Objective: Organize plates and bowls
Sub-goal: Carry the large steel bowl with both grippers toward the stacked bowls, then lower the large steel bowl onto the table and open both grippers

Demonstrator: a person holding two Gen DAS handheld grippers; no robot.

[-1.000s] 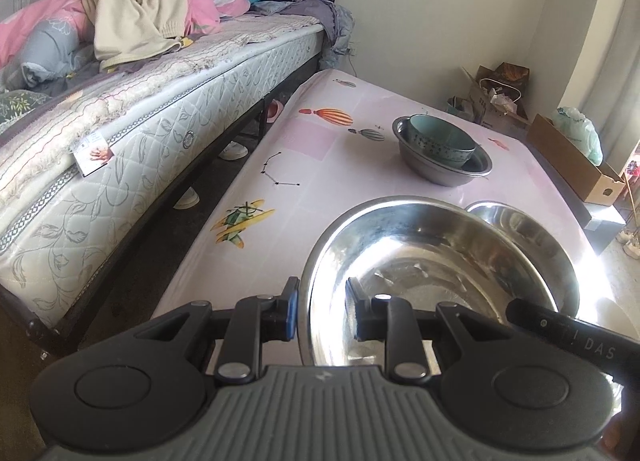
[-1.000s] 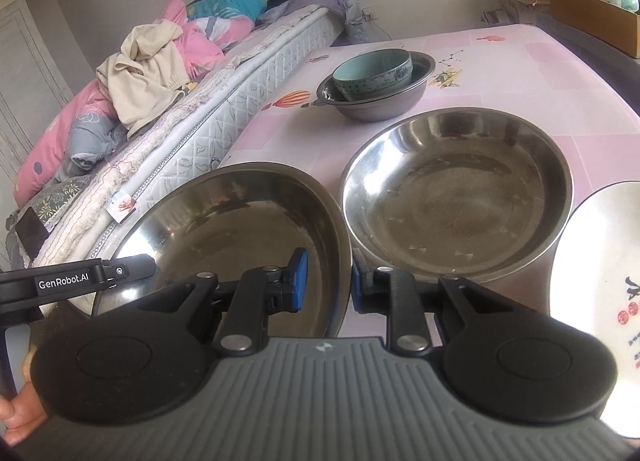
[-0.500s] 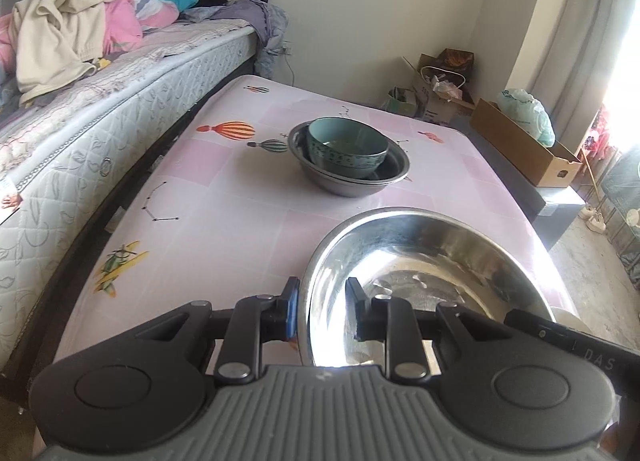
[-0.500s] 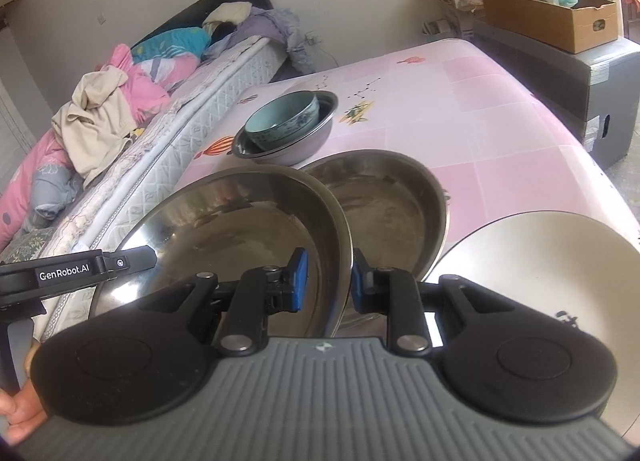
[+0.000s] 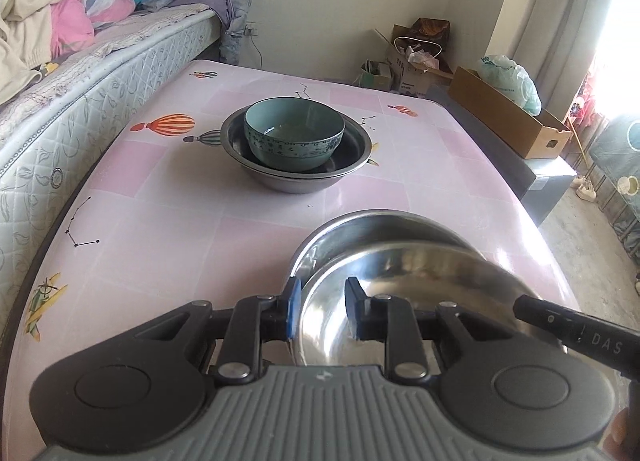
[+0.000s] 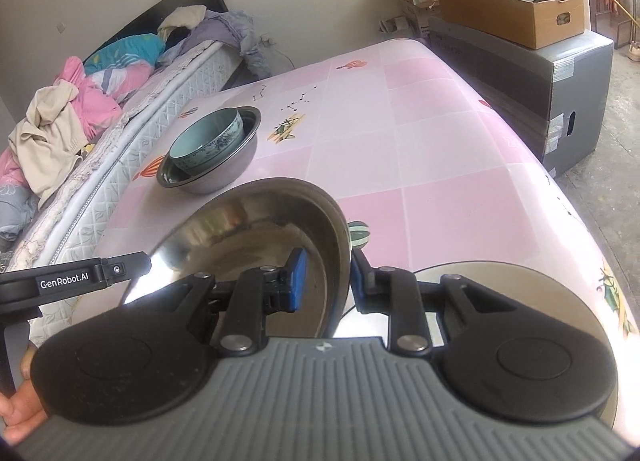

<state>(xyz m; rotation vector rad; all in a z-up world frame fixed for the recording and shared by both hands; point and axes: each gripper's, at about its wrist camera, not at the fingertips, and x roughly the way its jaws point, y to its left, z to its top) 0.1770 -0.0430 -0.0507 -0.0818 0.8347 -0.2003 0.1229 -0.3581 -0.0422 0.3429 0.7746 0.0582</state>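
Both grippers, left (image 5: 320, 311) and right (image 6: 326, 281), clamp opposite rims of one steel bowl (image 5: 400, 301). It hangs over another steel bowl (image 5: 372, 227) on a pink table (image 5: 160, 229).

counter (image 5: 168, 217): pink checks, printed balloons, planes and constellations
small bowl (image 5: 294, 135): teal, blue-and-white patterned band
steel basin (image 5: 404, 297): shiny silver
finger pads (image 6: 298, 279): blue
mattress (image 5: 80, 101): white, quilted leaf pattern
box (image 6: 516, 15): brown cardboard
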